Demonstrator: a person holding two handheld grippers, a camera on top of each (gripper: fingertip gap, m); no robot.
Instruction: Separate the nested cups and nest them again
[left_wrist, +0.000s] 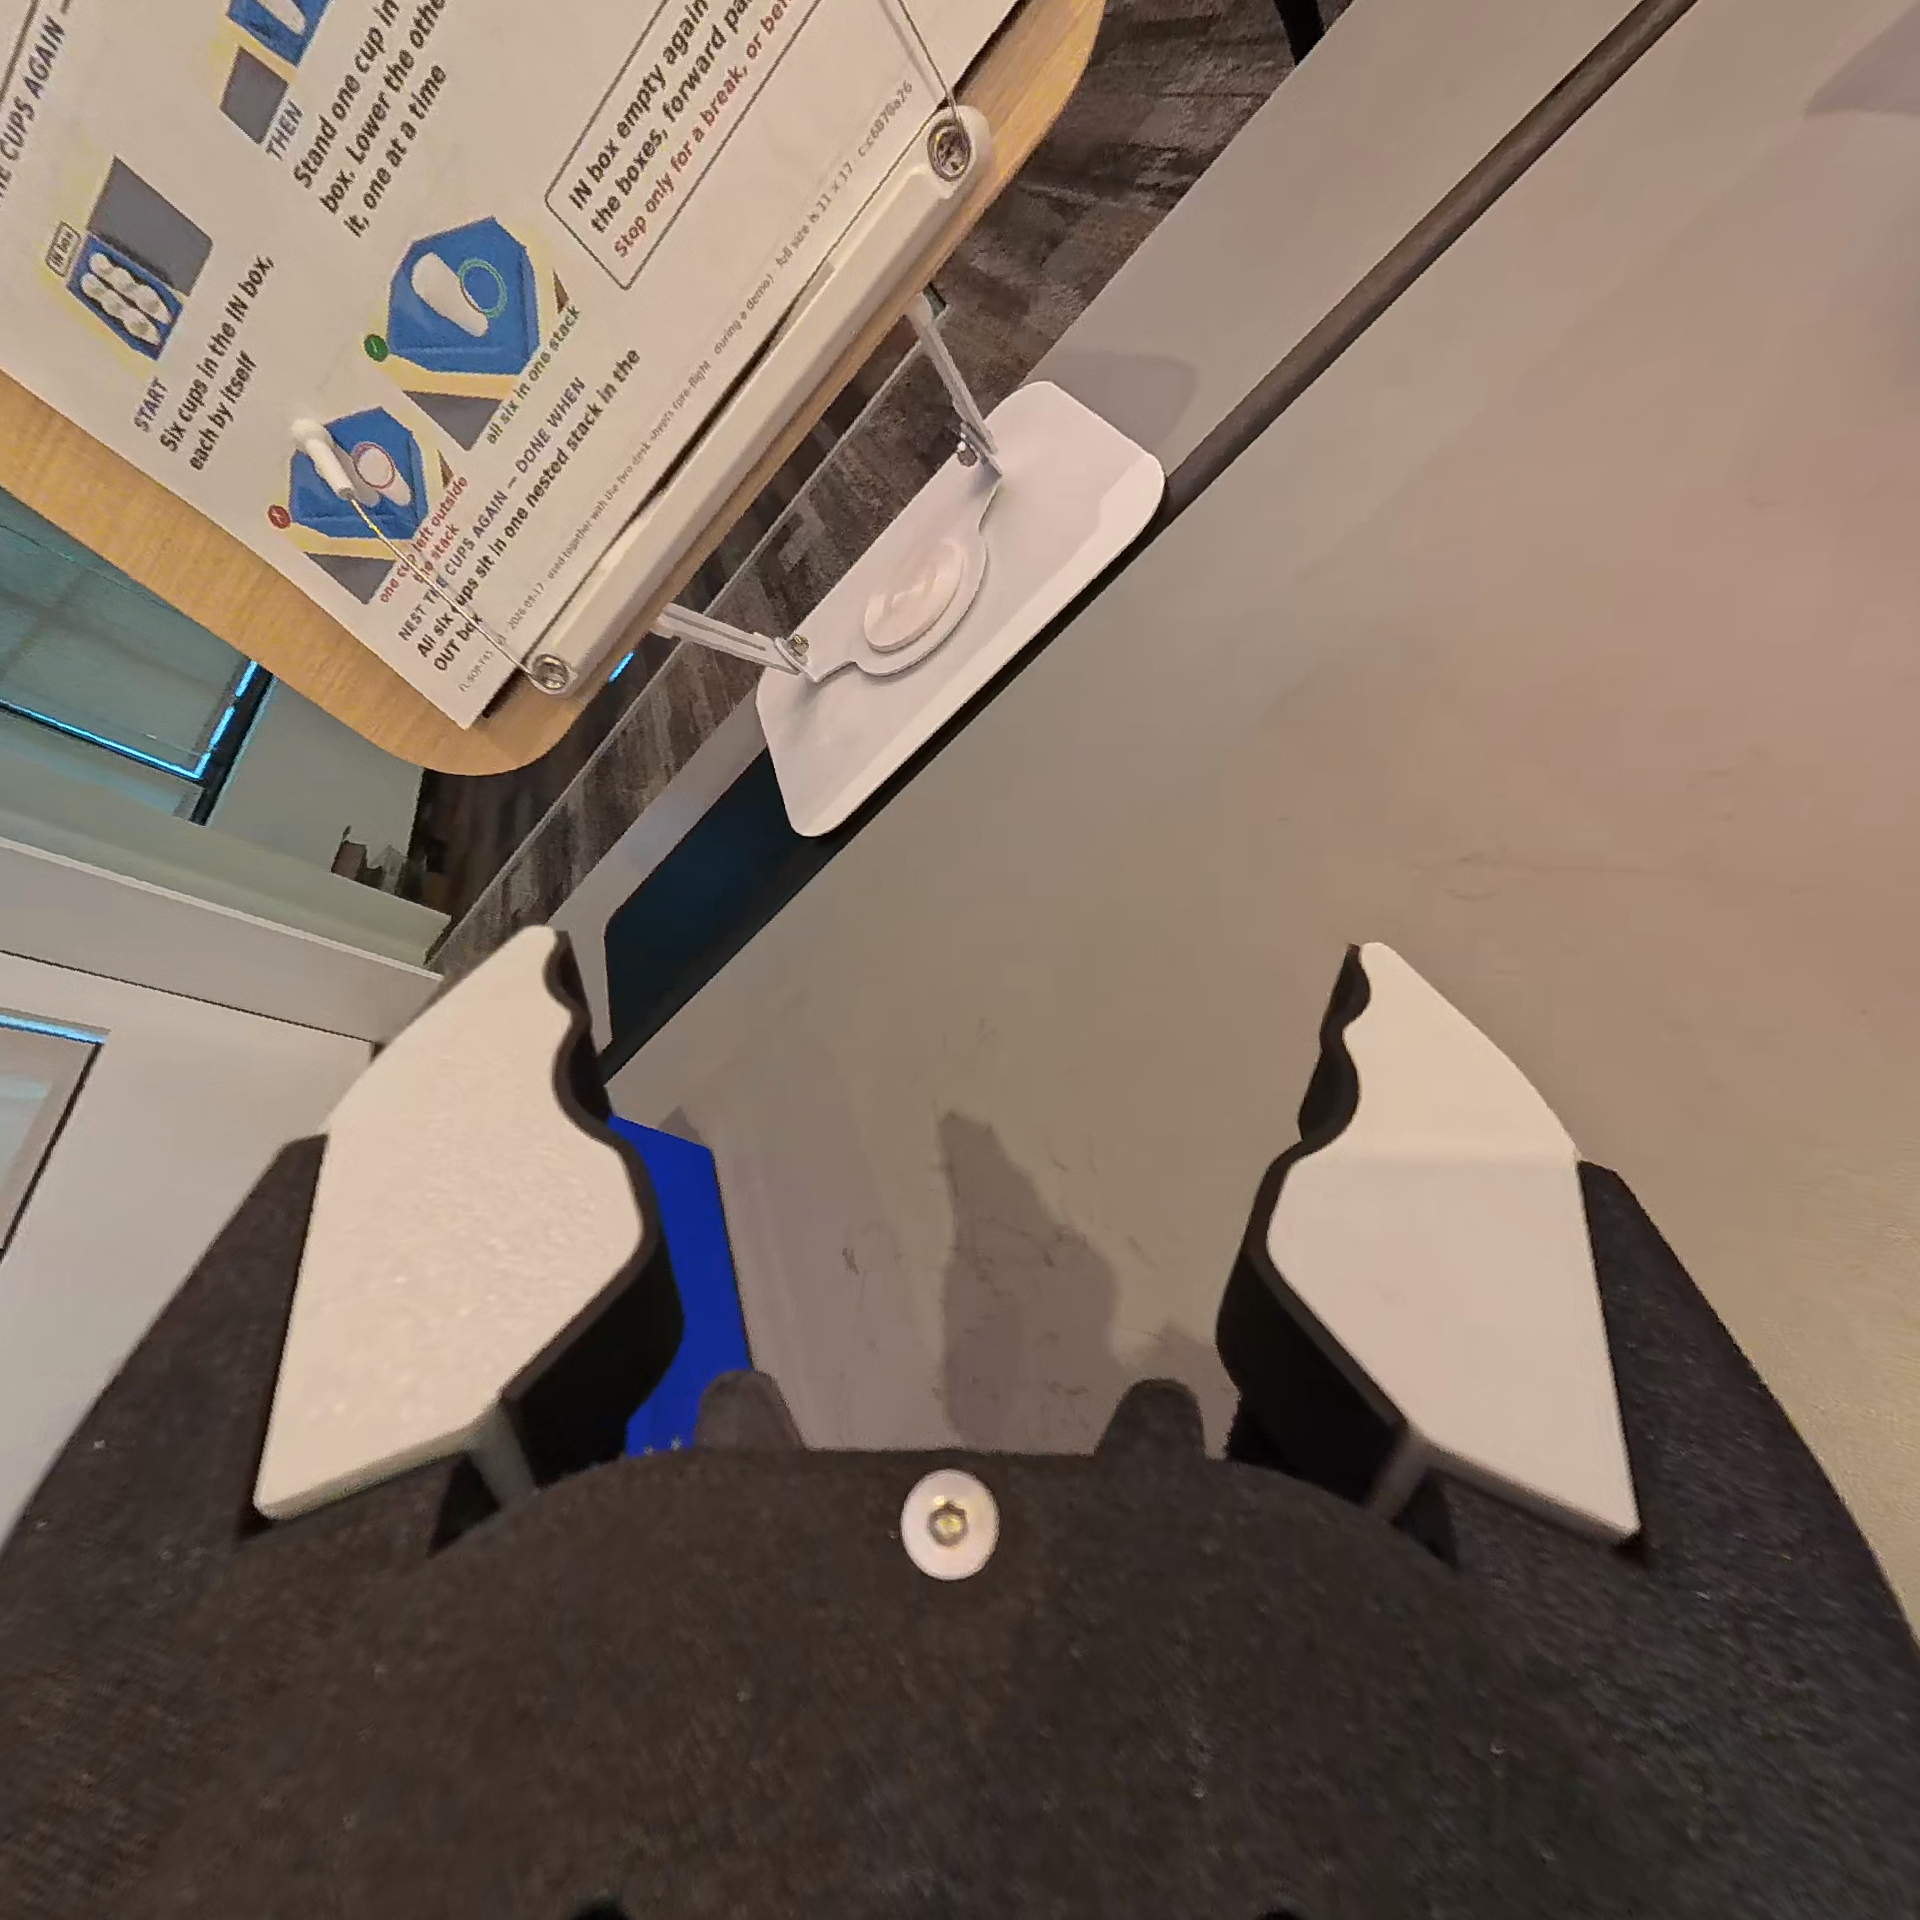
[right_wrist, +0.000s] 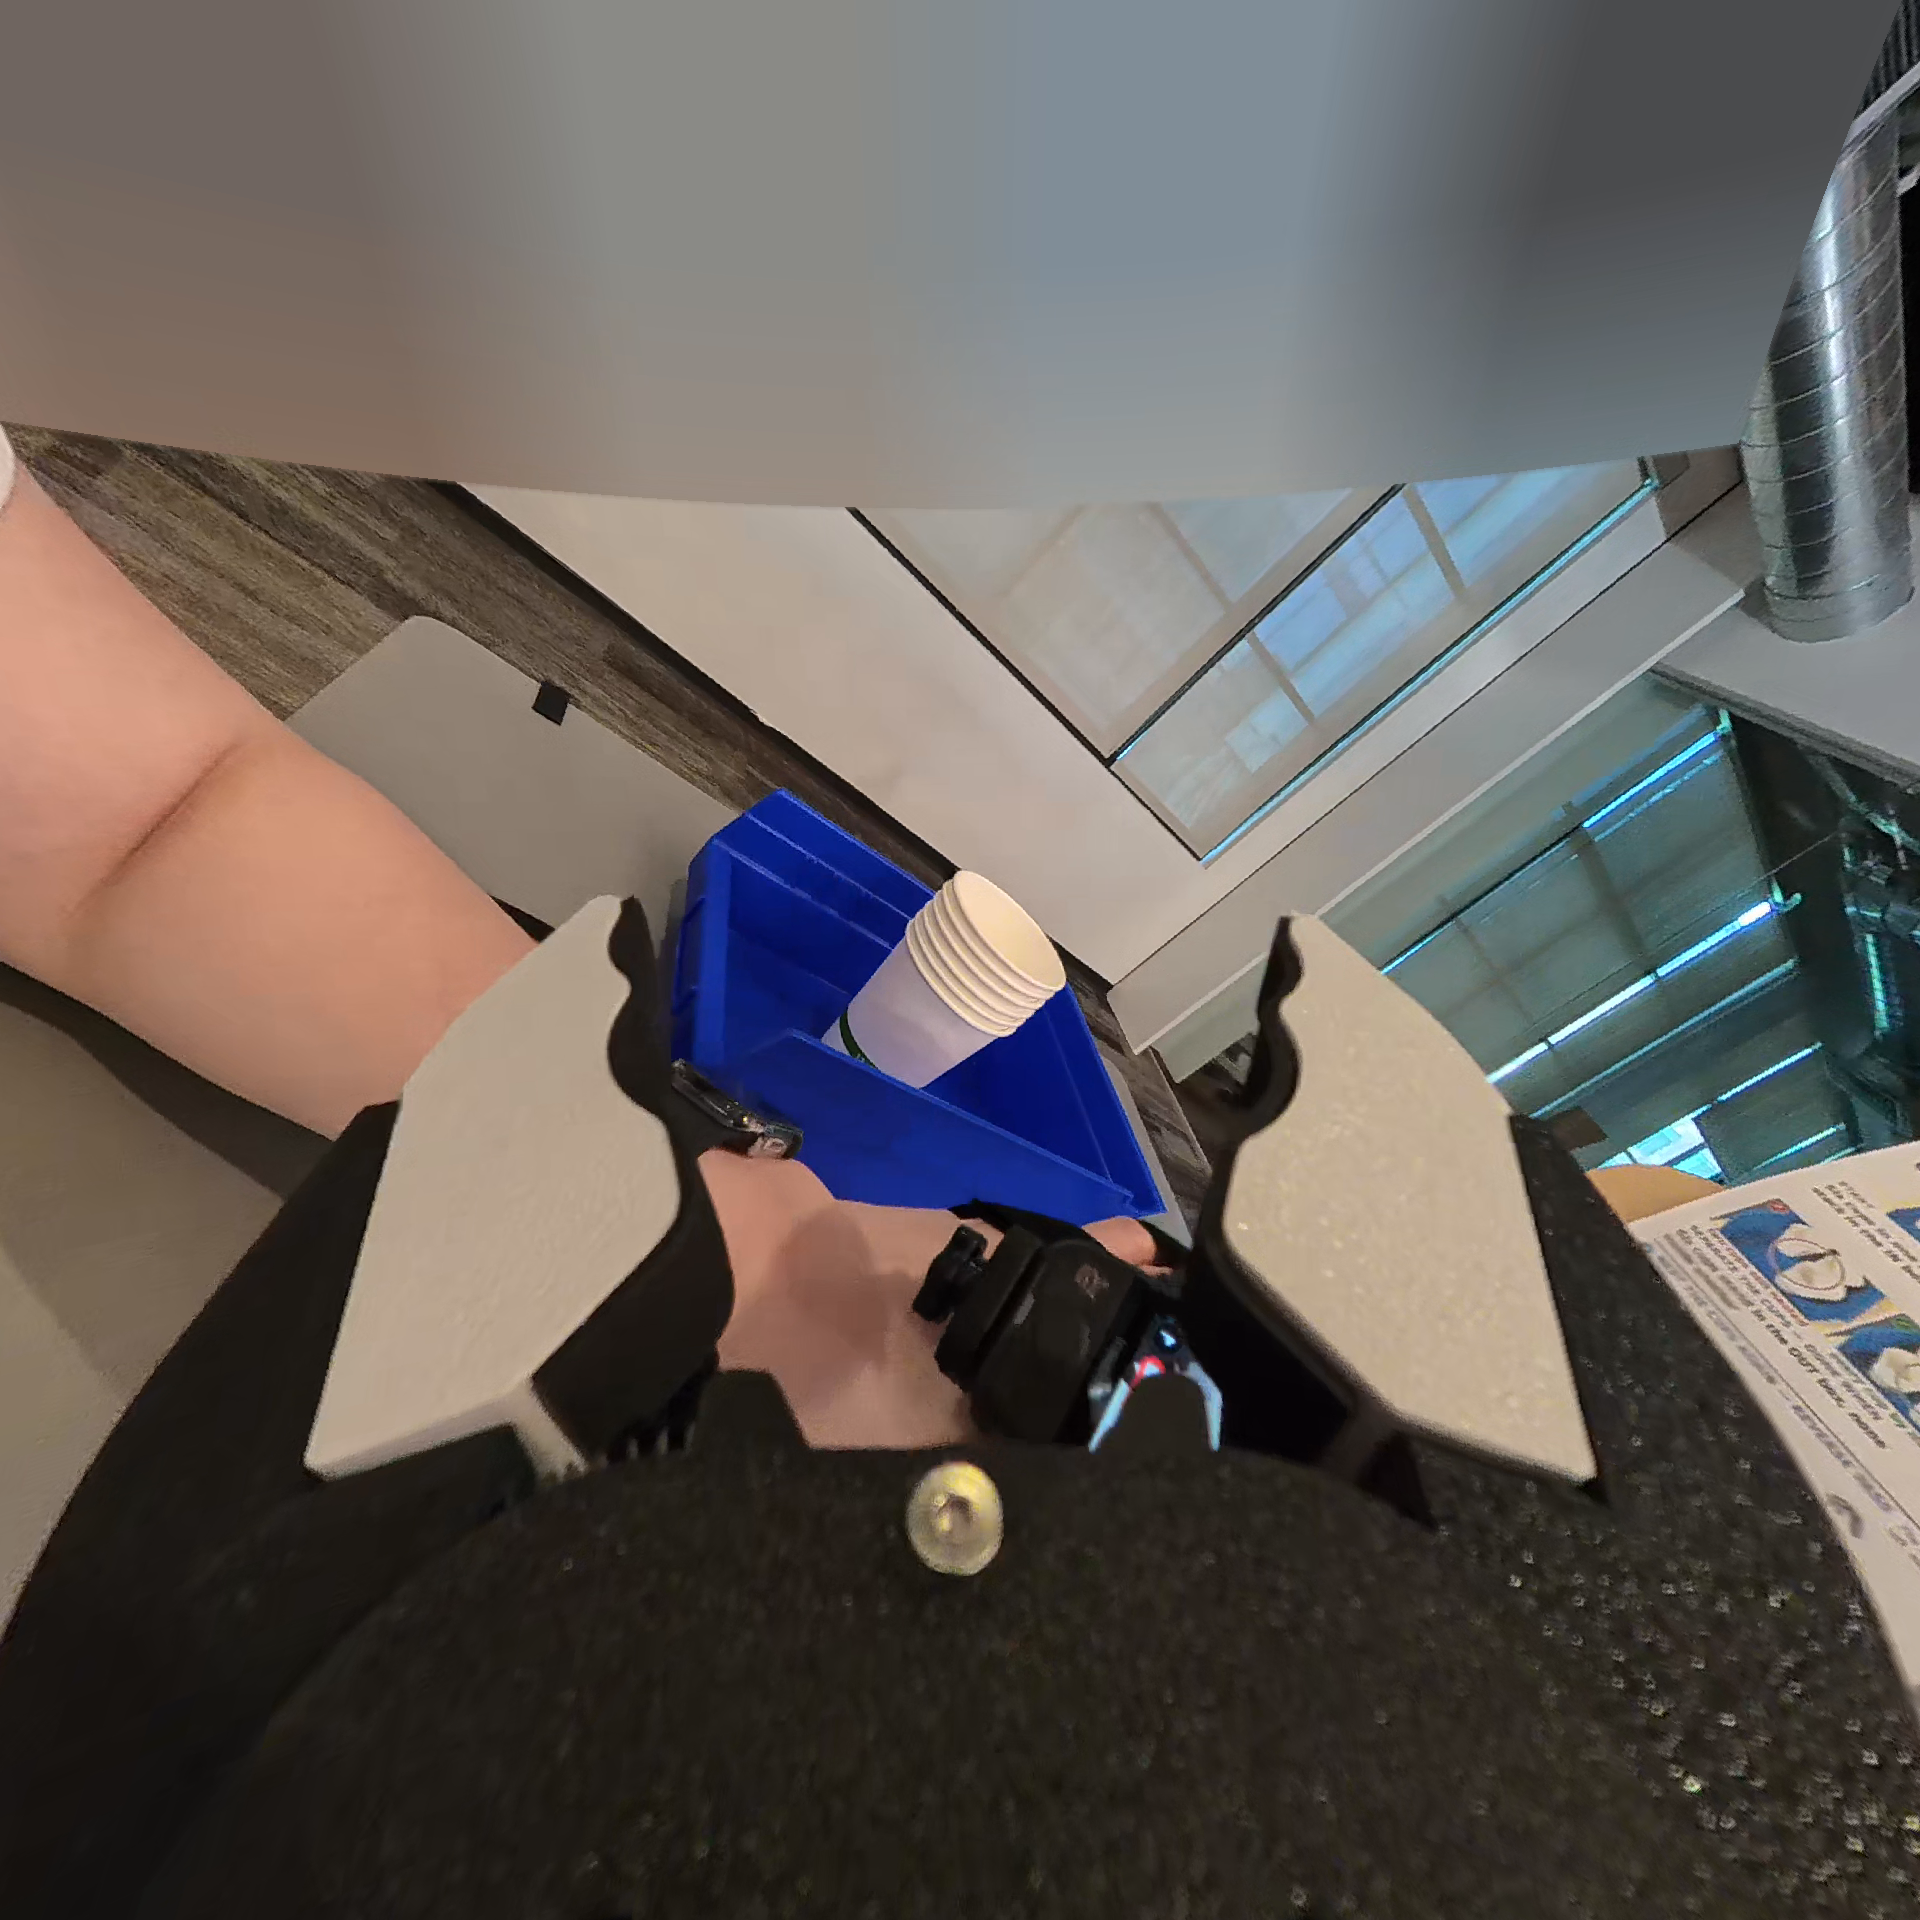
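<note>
While both grippers' jaws gape empty, ribbed paper cups (right_wrist: 961, 982) nest in a blue plastic bin (right_wrist: 935, 1132).

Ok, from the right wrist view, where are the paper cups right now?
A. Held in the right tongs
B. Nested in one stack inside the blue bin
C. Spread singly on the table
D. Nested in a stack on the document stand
B: the stack of white paper cups stands nested in the blue bin, while the right tongs are open and hold nothing.
</note>
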